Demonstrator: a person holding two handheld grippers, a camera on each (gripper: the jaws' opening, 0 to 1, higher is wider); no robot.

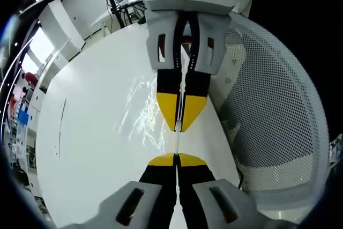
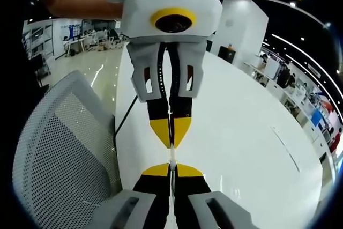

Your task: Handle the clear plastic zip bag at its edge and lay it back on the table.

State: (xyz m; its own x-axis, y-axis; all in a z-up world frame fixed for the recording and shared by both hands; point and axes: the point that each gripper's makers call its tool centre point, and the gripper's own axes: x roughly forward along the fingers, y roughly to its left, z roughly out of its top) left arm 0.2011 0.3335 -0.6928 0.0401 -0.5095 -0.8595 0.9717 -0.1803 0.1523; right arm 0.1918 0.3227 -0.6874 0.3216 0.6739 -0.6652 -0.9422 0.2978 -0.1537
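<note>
pinching the clear zip bag [image 1: 143,112] edge between my left gripper [image 1: 176,157] and right gripper [image 2: 171,167], both clenched, above the white table [image 2: 241,148].

Bright overhead light glares off the white table [image 1: 96,148]; edges bend fisheye-style.

The clear plastic zip bag [image 1: 177,142] was seen edge-on in the left gripper view as a thin pale strip, held taut above the white table between two closed pairs of yellow-tipped jaws facing each other. In the right gripper view the same edge [image 2: 171,156] was seen as a narrow whitish line. Its body was hardly discernible, being transparent.
</note>
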